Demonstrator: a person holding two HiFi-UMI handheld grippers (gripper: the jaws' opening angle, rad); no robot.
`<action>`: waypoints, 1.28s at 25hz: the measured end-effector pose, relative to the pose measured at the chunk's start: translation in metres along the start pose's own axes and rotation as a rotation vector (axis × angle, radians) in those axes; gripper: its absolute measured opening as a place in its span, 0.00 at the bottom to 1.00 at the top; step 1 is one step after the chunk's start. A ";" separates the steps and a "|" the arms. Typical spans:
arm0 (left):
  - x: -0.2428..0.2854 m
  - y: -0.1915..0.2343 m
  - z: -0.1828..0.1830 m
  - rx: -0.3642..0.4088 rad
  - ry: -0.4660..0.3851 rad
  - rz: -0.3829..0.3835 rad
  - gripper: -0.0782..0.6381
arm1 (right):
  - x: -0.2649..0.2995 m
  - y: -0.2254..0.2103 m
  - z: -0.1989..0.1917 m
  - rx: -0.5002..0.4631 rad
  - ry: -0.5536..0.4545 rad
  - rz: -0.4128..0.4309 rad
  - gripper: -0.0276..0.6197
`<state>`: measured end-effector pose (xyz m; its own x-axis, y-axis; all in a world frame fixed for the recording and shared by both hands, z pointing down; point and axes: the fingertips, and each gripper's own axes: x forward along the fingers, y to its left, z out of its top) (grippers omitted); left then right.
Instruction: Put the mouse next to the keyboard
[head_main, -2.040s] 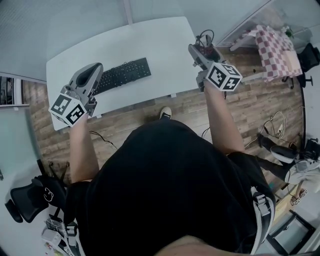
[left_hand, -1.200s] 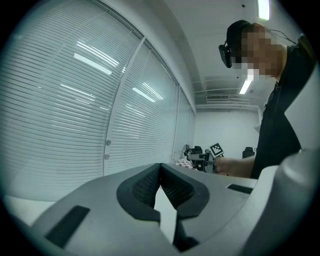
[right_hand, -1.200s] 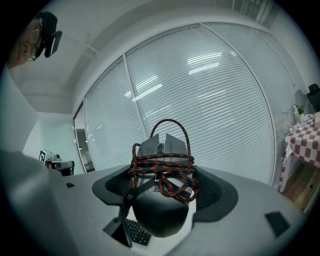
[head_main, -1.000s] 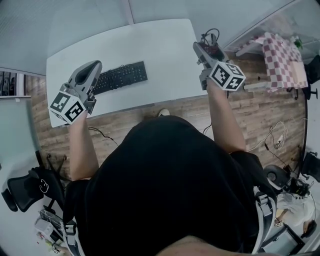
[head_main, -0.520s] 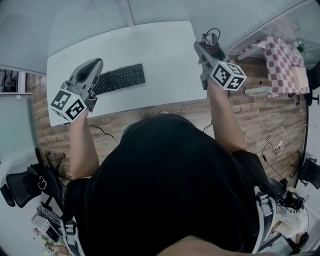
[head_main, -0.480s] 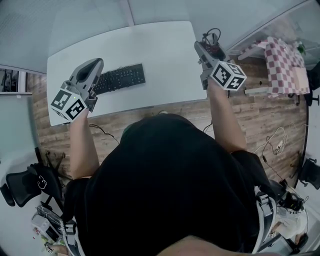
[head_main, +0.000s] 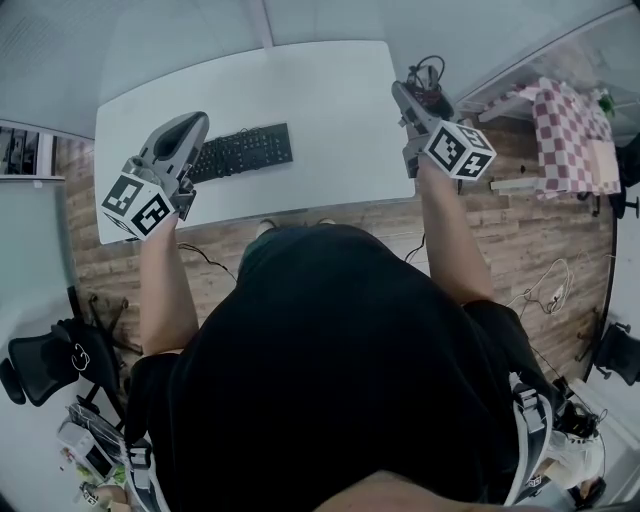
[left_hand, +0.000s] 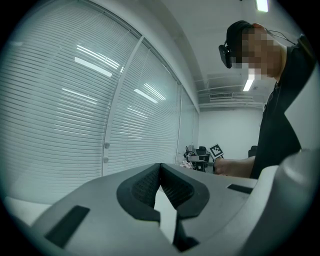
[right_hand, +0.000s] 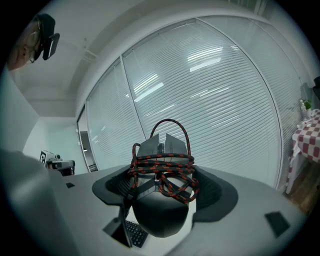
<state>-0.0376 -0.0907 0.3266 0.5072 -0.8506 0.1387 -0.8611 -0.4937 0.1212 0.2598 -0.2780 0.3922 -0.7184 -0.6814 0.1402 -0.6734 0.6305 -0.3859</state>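
A black keyboard (head_main: 240, 152) lies on the left half of the white table (head_main: 310, 110). My right gripper (head_main: 410, 95) hovers by the table's right edge, shut on a dark mouse (head_main: 428, 92). In the right gripper view the mouse (right_hand: 161, 210) sits between the jaws, with its red-and-black braided cable (right_hand: 165, 167) wound around it. A corner of the keyboard (right_hand: 134, 234) shows below it. My left gripper (head_main: 190, 125) hangs over the keyboard's left end. Seen in the left gripper view, the left gripper (left_hand: 161, 172) is shut and holds nothing.
A small table with a red-checked cloth (head_main: 570, 125) stands to the right, on the wooden floor. Loose cables (head_main: 545, 295) lie on the floor at the right. An office chair (head_main: 40, 360) is at the lower left. Window blinds (left_hand: 75, 100) run behind the table.
Both grippers keep nearly the same pose. The right one, still holding the mouse, has drifted slightly right and up in the head view. The person's feet have shifted under the table edge.
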 end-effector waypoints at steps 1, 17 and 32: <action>-0.003 0.001 -0.001 0.001 0.004 0.002 0.14 | 0.001 0.002 -0.002 0.000 0.003 -0.001 0.66; -0.040 0.058 -0.004 -0.019 -0.013 -0.044 0.14 | 0.025 0.047 -0.008 -0.021 0.006 -0.064 0.66; -0.025 0.119 0.003 -0.010 0.011 -0.127 0.14 | 0.060 0.062 -0.008 -0.028 0.015 -0.131 0.66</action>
<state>-0.1530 -0.1286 0.3342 0.6126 -0.7792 0.1326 -0.7896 -0.5954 0.1485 0.1732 -0.2765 0.3841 -0.6259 -0.7534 0.2014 -0.7664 0.5464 -0.3377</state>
